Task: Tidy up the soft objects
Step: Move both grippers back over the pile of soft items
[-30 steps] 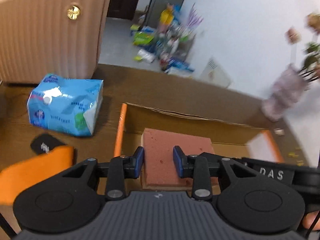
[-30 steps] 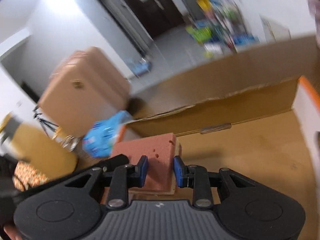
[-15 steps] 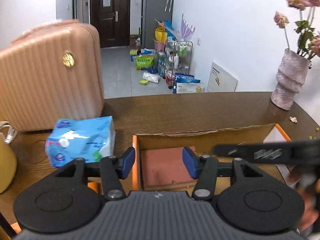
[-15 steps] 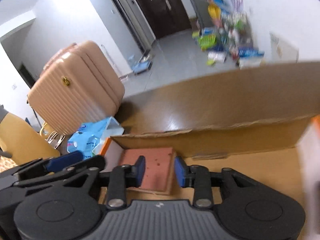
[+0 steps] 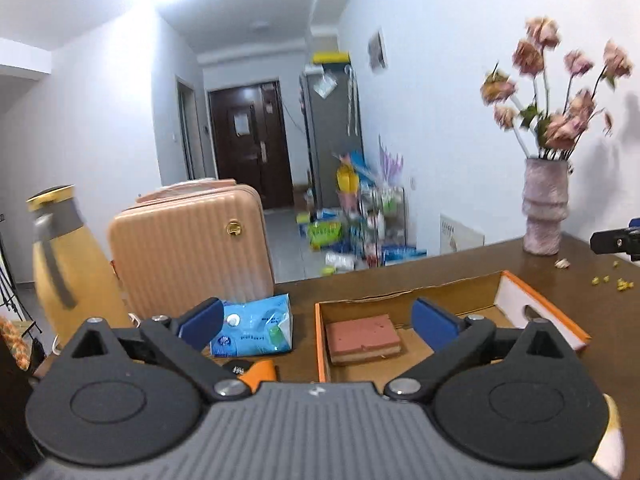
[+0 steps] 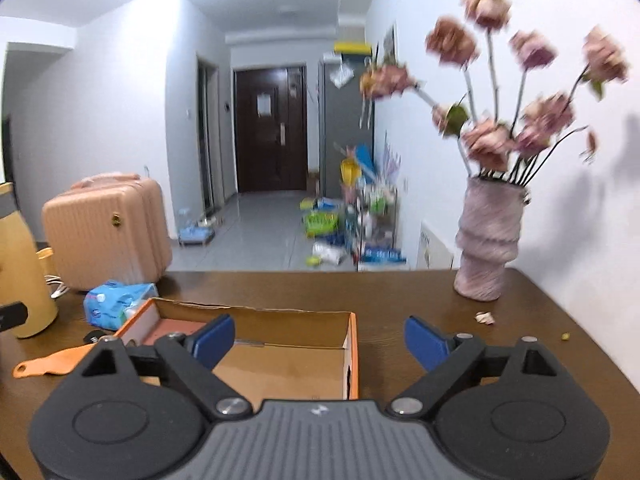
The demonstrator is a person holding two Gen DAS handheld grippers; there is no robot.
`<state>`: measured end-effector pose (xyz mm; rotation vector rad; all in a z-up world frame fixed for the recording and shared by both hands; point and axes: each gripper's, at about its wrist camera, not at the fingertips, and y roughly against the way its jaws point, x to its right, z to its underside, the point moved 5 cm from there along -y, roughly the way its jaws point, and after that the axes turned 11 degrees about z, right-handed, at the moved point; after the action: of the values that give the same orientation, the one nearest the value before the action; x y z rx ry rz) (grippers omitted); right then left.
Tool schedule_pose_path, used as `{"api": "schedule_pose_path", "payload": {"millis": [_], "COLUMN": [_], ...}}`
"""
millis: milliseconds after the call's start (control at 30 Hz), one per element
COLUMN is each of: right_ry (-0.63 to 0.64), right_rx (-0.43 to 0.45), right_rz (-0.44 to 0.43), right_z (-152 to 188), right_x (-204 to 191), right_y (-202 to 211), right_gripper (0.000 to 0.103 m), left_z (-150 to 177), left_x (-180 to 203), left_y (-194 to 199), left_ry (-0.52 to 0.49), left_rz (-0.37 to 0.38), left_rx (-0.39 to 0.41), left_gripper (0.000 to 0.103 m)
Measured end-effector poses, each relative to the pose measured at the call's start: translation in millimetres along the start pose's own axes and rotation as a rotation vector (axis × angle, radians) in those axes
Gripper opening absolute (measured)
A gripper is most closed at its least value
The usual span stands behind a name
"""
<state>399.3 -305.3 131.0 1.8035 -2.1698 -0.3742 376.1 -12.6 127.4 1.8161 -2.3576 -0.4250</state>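
A red sponge [image 5: 362,336] lies in the left end of an open cardboard box [image 5: 540,308] with orange edges on the brown table. A blue tissue pack [image 5: 256,326] lies left of the box. My left gripper [image 5: 316,322] is open and empty, raised above the table in front of the box. My right gripper [image 6: 318,338] is open and empty, above the box [image 6: 352,344]. The sponge [image 6: 176,326] and tissue pack [image 6: 118,304] show in the right wrist view too.
A pink suitcase [image 5: 188,248] and a yellow thermos [image 5: 68,272] stand at the back left. A vase of flowers [image 6: 488,248] stands at the back right. An orange flat item [image 6: 52,362] lies left of the box. Small crumbs [image 5: 608,280] lie on the table's right.
Both grippers have pulled up and back from the box and opened wide. The sponge stays in the box.
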Motion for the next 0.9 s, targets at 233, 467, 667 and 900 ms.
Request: {"api": "schedule_pose_path", "payload": {"millis": [233, 467, 667, 900], "right_ry": [0.046, 0.038, 0.037, 0.038], "right_rx": [0.173, 0.192, 0.110, 0.070], "right_rz": [-0.018, -0.084, -0.093, -0.088], "right_z": [68, 146, 213, 233], "right_x": [-1, -9, -12, -15], "right_y": [105, 195, 241, 255], "right_gripper": [0.092, 0.094, 0.094, 0.094], "left_z": [63, 130, 178, 178], "left_x": [37, 53, 34, 29], "left_y": [104, 186, 231, 239], "left_ry": [0.022, 0.021, 0.061, 0.096], "left_rz": [0.024, 0.030, -0.029, -0.007], "left_rx": [0.068, 0.077, 0.008, 0.014], "left_gripper": [0.103, 0.103, 0.103, 0.103]}}
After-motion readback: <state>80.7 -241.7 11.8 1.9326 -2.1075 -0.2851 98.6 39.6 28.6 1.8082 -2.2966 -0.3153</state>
